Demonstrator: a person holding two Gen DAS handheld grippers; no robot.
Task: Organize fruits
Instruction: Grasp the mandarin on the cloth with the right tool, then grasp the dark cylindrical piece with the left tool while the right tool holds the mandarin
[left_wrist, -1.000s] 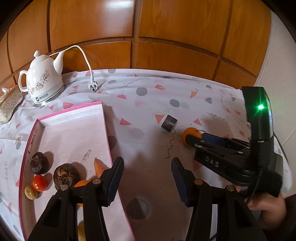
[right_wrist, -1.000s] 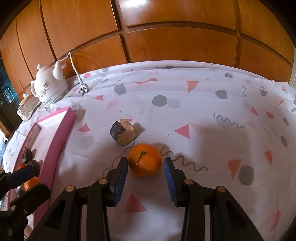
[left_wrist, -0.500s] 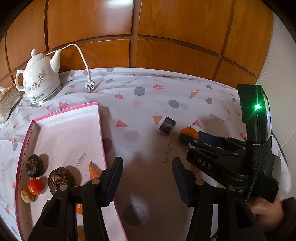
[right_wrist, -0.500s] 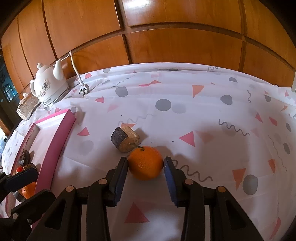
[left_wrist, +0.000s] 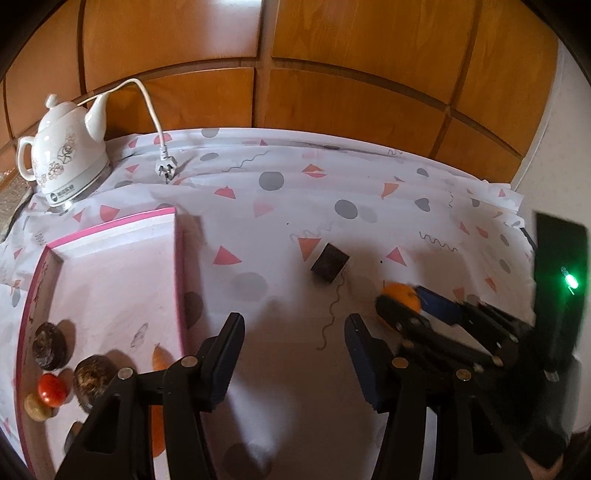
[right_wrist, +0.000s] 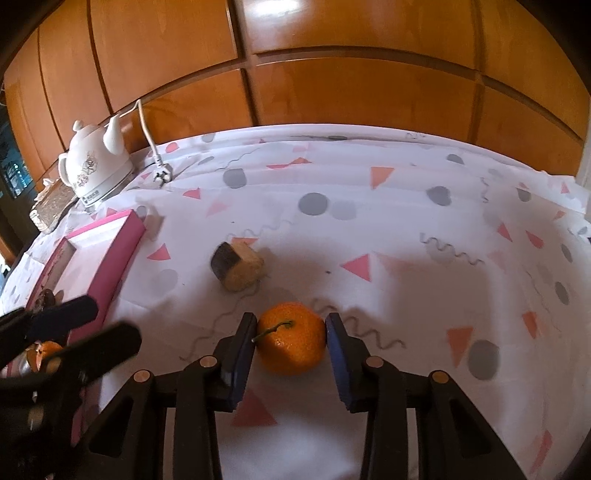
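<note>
- Wooden wall panels stand behind a table with a spotted cloth (left_wrist: 280, 229).
- Left view: the left gripper (left_wrist: 293, 332) is spread with nothing in it. A pink tray (left_wrist: 110, 266) with fruit sits to its left. The orange (left_wrist: 400, 297) is off to its right.
- Right view: the right gripper (right_wrist: 290, 338) is closing, and both pads touch the orange (right_wrist: 291, 338) between them. A wood block (right_wrist: 236, 266) lies just ahead.

Black plastic tongs (right_wrist: 290, 343), blue ribbed pads (right_wrist: 338, 354), brass rivets, green indicator light on housing
</note>
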